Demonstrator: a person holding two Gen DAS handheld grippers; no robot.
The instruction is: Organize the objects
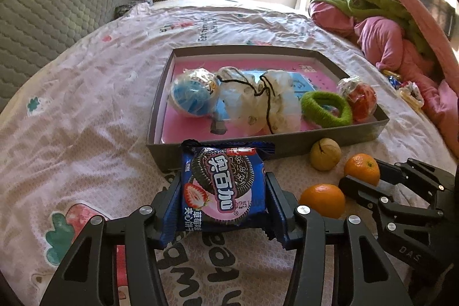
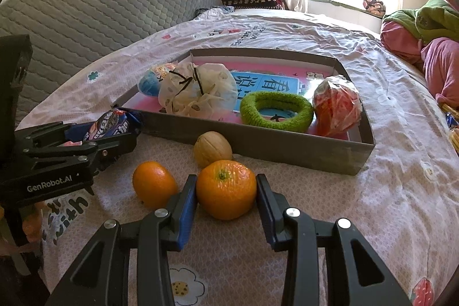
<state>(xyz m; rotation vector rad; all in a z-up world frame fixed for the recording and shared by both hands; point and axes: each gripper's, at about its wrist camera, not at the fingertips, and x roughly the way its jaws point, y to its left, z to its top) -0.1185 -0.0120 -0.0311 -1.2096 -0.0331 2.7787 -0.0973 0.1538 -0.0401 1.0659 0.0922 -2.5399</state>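
A blue strawberry cookie packet (image 1: 222, 177) stands upright between the pads of my left gripper (image 1: 223, 200), which is shut on it just in front of the grey box (image 1: 301, 145). From the right wrist view that left gripper (image 2: 114, 134) holds the packet (image 2: 109, 124) by the box's near-left corner. My right gripper (image 2: 226, 197) is shut on an orange (image 2: 225, 182) resting on the bedsheet. A second orange (image 2: 153, 184) and a walnut (image 2: 213, 148) lie loose beside it.
The box (image 2: 287, 151) holds a wrapped blue ball (image 1: 190, 99), a white drawstring bag (image 1: 266, 102), a green fuzzy ring (image 1: 325, 109) and a wrapped red ball (image 1: 360, 99). Pink and green clothes (image 1: 387, 27) pile up on the right; a grey quilted headboard (image 1: 57, 5) stands on the left.
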